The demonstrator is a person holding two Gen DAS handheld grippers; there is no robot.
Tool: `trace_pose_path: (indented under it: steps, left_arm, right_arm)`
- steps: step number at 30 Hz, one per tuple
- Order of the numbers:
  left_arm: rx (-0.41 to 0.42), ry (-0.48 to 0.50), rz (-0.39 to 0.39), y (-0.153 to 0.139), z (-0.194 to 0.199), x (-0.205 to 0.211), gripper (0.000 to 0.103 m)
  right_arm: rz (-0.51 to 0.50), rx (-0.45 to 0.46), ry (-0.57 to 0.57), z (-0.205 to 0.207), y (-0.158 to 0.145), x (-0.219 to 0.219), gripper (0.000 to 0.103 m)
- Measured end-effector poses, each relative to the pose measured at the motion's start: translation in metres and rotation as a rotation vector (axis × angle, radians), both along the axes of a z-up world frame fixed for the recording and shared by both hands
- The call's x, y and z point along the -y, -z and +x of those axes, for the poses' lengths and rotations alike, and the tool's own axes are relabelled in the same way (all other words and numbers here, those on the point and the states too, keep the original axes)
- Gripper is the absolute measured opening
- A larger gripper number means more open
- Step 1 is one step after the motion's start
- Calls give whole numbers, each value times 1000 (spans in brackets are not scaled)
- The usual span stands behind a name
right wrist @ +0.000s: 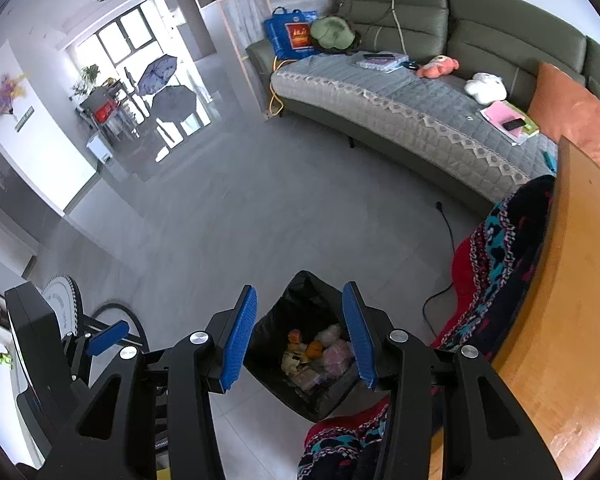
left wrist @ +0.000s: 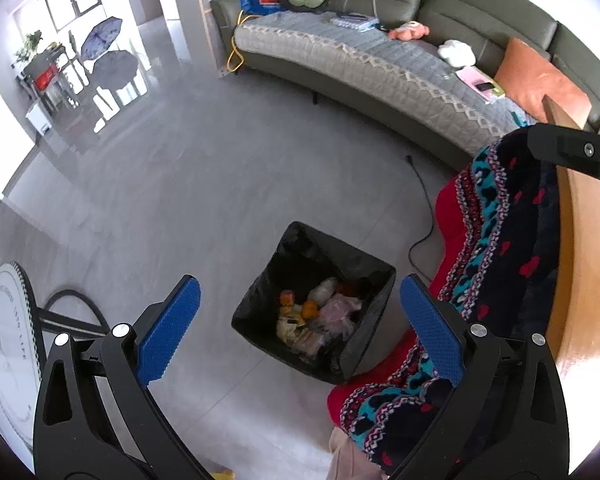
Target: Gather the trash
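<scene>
Both grippers hang above the floor, pointed down at the bin (left wrist: 314, 304), which stands on the grey tiles just left of the desk (left wrist: 588, 248) and its hanging blanket (left wrist: 500, 248). The bin is lined with a black bag (right wrist: 300, 292) and already holds wrappers and other scraps (left wrist: 316, 320) at the bottom. Left gripper (left wrist: 300, 320): fingers spread wide apart, nothing between them. Right gripper (right wrist: 300, 336): fingers also apart, narrower gap, nothing held; the bin shows straight through the gap. No loose trash is visible on the floor or on the strip of desk in view, so the next piece probably lies outside both views. Risks, as judged: the blanket droops against the right near corner of the bin, so a low sweep to the right could snag the cloth and drag it over the opening or tip the bin. A black cable (left wrist: 424, 216) trails across the floor behind the bin; catching it would pull it along. The bag rim looks loose, and a finger brushing it could fold the liner inward.
</scene>
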State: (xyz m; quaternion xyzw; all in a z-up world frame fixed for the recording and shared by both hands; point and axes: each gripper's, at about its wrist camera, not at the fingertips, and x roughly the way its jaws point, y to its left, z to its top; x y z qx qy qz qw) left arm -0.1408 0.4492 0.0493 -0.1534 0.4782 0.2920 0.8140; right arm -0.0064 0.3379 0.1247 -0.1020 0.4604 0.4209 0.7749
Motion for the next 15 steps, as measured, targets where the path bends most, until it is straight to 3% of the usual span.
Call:
trace_pose_path:
  steps: [2, 15]
  left_arm:
    - [8, 22, 11, -6, 3, 9, 97]
    - [58, 159, -9, -32, 46, 76, 97]
  right_arm:
    - [9, 12, 26, 3, -5, 12, 58]
    - [37, 60, 209, 29, -25, 129, 76]
